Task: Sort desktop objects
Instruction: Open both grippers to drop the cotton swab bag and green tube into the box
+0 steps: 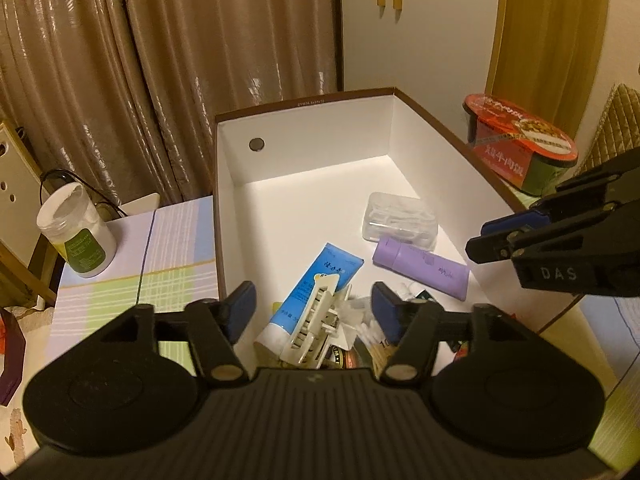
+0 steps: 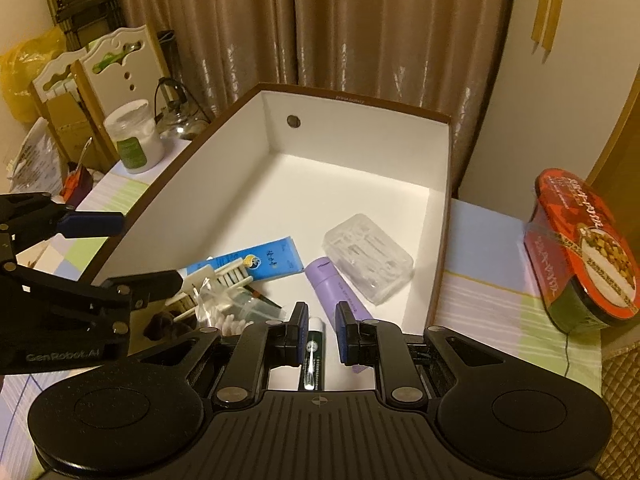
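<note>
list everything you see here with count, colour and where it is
box: 1, white inside, brown rim, on the table
blue tube: 1, blue, in the box
hair clip: 1, cream, on the blue tube
purple tube: 1, in the box
clear case: 1, in the box beside the purple tube
jar: 1, white with green label, left of the box
noodle bowl: 1, red lid, right of the box
left gripper: open
right gripper: shut

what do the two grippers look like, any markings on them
Both are matte black plastic, with blue pads on the fingers, silver pivot rivets, a ribbed body and round discs on each side. The right gripper carries white "DAS" lettering; the left gripper reads "GenRobot.AI". No hands or sleeves show.
</note>
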Demonstrator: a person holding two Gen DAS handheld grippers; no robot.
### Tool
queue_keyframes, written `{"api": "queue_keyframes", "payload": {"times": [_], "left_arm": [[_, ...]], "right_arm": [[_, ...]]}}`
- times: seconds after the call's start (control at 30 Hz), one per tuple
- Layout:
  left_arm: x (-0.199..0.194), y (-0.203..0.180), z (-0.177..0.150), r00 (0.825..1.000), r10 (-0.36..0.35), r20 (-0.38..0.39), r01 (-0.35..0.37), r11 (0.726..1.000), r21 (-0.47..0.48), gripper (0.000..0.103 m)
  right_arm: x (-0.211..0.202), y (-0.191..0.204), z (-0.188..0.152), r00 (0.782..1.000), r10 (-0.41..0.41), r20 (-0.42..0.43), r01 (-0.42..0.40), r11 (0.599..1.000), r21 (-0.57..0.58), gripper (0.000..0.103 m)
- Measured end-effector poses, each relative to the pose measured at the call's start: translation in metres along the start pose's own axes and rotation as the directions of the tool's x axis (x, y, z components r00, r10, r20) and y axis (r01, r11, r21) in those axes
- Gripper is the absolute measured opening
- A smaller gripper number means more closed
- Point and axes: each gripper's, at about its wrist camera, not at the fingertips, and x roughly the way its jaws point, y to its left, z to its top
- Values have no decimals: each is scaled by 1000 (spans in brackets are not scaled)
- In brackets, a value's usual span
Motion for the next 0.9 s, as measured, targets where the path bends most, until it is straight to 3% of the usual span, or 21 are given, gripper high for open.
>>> {"api": "queue_keyframes", "payload": {"times": [0.17, 0.2, 0.27, 0.33, 0.6, 0.9], "left_arm": [[-7, 0, 4, 1000, 1, 10, -1, 1000, -2, 76], [-8, 0, 4, 1000, 3, 13, -3, 1000, -1, 77], [-11, -1, 5, 1000, 7, 16, -7, 1000, 0, 80], [-13, 0, 5, 1000, 20, 19, -20, 1000, 2, 82], [-21, 1, 6, 999, 20, 26, -20, 1000, -2, 85], [-34, 2, 6, 999, 36, 24, -36, 999, 0, 97]], "right_arm": [[-7, 0, 0, 1000, -4, 11, 3, 1000, 7, 16], [-8, 0, 1, 1000, -4, 16, 4, 1000, 9, 34], [-14, 0, 0, 999, -23, 46, 22, 1000, 20, 88], [-24, 0, 0, 995, -31, 91, 30, 1000, 8, 88], [-38, 4, 1, 994, -33, 107, 33, 999, 3, 88], [-44, 8, -3, 997, -51, 58, 50, 999, 12, 88]]}}
